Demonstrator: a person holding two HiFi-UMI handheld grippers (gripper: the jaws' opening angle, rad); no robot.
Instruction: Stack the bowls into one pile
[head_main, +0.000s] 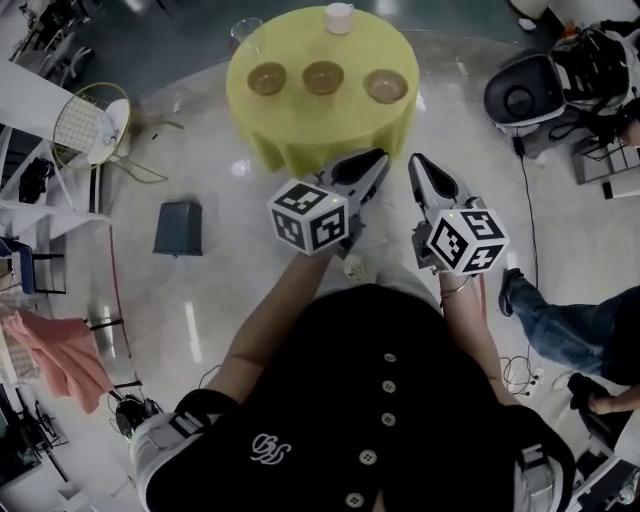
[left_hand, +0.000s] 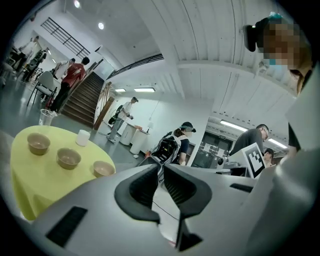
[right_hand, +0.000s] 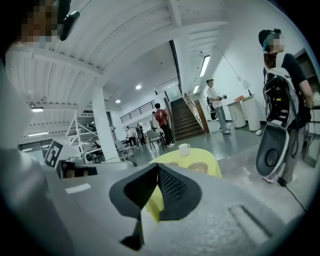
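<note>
Room: a grey polished floor (head_main: 200, 320) is spreading under both tools in a big open hall. People (left_hand: 176, 142) are standing about in the background near a staircase (left_hand: 82, 97).
Table (head_main: 300, 140): round and draped in yellow cloth, it is standing ahead of both tools. In the head view it is lying just beyond their tips, not touching them.
Crockery: the left bowl (head_main: 267, 78), middle bowl (head_main: 323, 77) and right bowl (head_main: 386, 86) are sitting upright in a row across the table. They are apart from one another, unstacked, and well ahead of the tools' tips.
Cup (head_main: 339, 17): white, it is standing at the table's far edge, beyond the middle bowl.
Glass (head_main: 245, 30): clear, it is standing at the far-left edge of the table, left of where the left tool is pointing.
Left tool (head_main: 378, 156): it is pointing level toward the table. Its jaws are clenching on nothing, tips all but meeting. In its own view the bowls are showing off to its left.
Right tool (head_main: 417, 160): it is pointing toward the table, tipped slightly down. Its jaws are clenching tip to tip, empty. In its own view the table is showing straight past its tips.
Pair: the two tools are reaching side by side, tips near each other but apart.
Bin (head_main: 179, 227): dark, it is sitting on the floor to the left of the left tool.
Person (head_main: 560, 320): wearing jeans, with legs stretching out on the floor to the right of the right tool.
</note>
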